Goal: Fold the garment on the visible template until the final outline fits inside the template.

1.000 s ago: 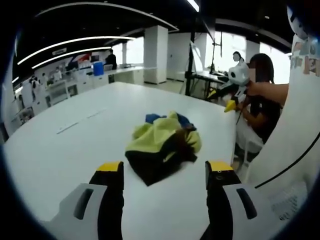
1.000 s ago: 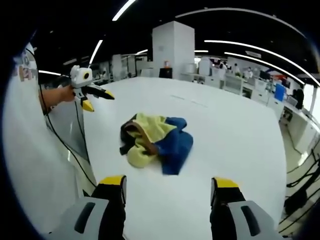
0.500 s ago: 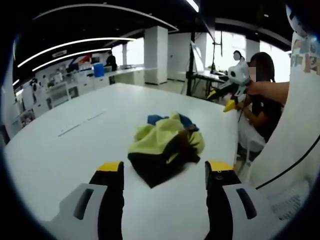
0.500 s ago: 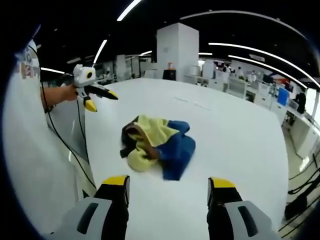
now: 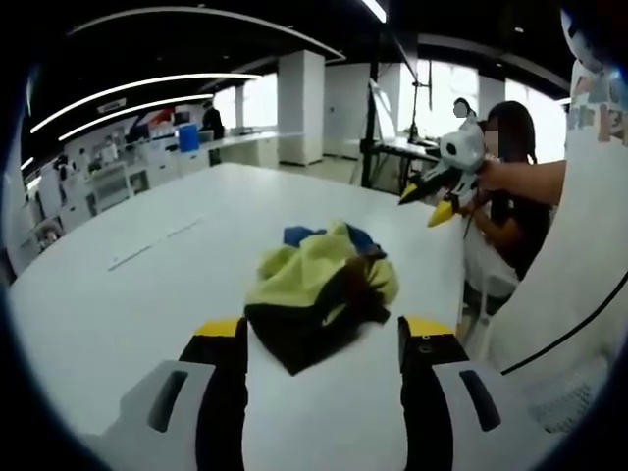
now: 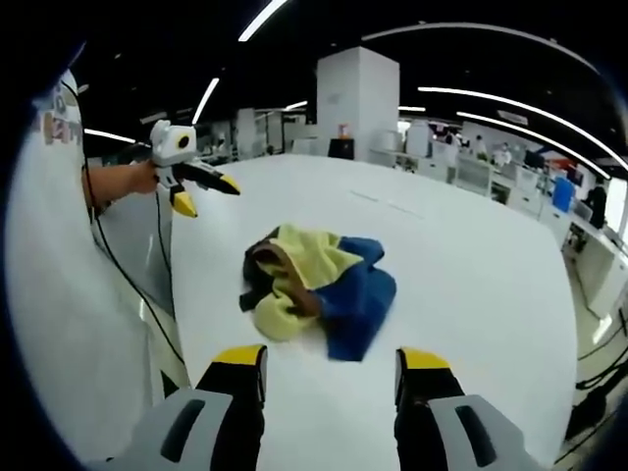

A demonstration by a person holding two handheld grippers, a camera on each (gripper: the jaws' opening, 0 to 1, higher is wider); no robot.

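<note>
A crumpled garment (image 5: 316, 292) in yellow, blue and dark brown lies bunched on the white table (image 5: 128, 294). In the right gripper view the same garment (image 6: 319, 287) shows its blue part on the right. My left gripper (image 5: 322, 332) hovers open just short of its dark edge, holding nothing. My right gripper (image 6: 332, 357) is open too, a little short of the blue part. Across the pile, the right gripper (image 5: 424, 202) is raised in a hand in the left gripper view. The left gripper (image 6: 208, 193) is raised the same way in the right gripper view.
The table's near edge (image 5: 461, 285) runs past the garment, with a seated person (image 5: 510, 211) beyond it. Thin line marks (image 5: 147, 245) lie on the tabletop. A black cable (image 6: 128, 285) hangs over my white sleeve. Desks and a white pillar (image 6: 356, 98) stand behind.
Both views have drawn slightly closer to the garment, which lies as before. The raised right gripper has tipped a little lower in the left gripper view.
</note>
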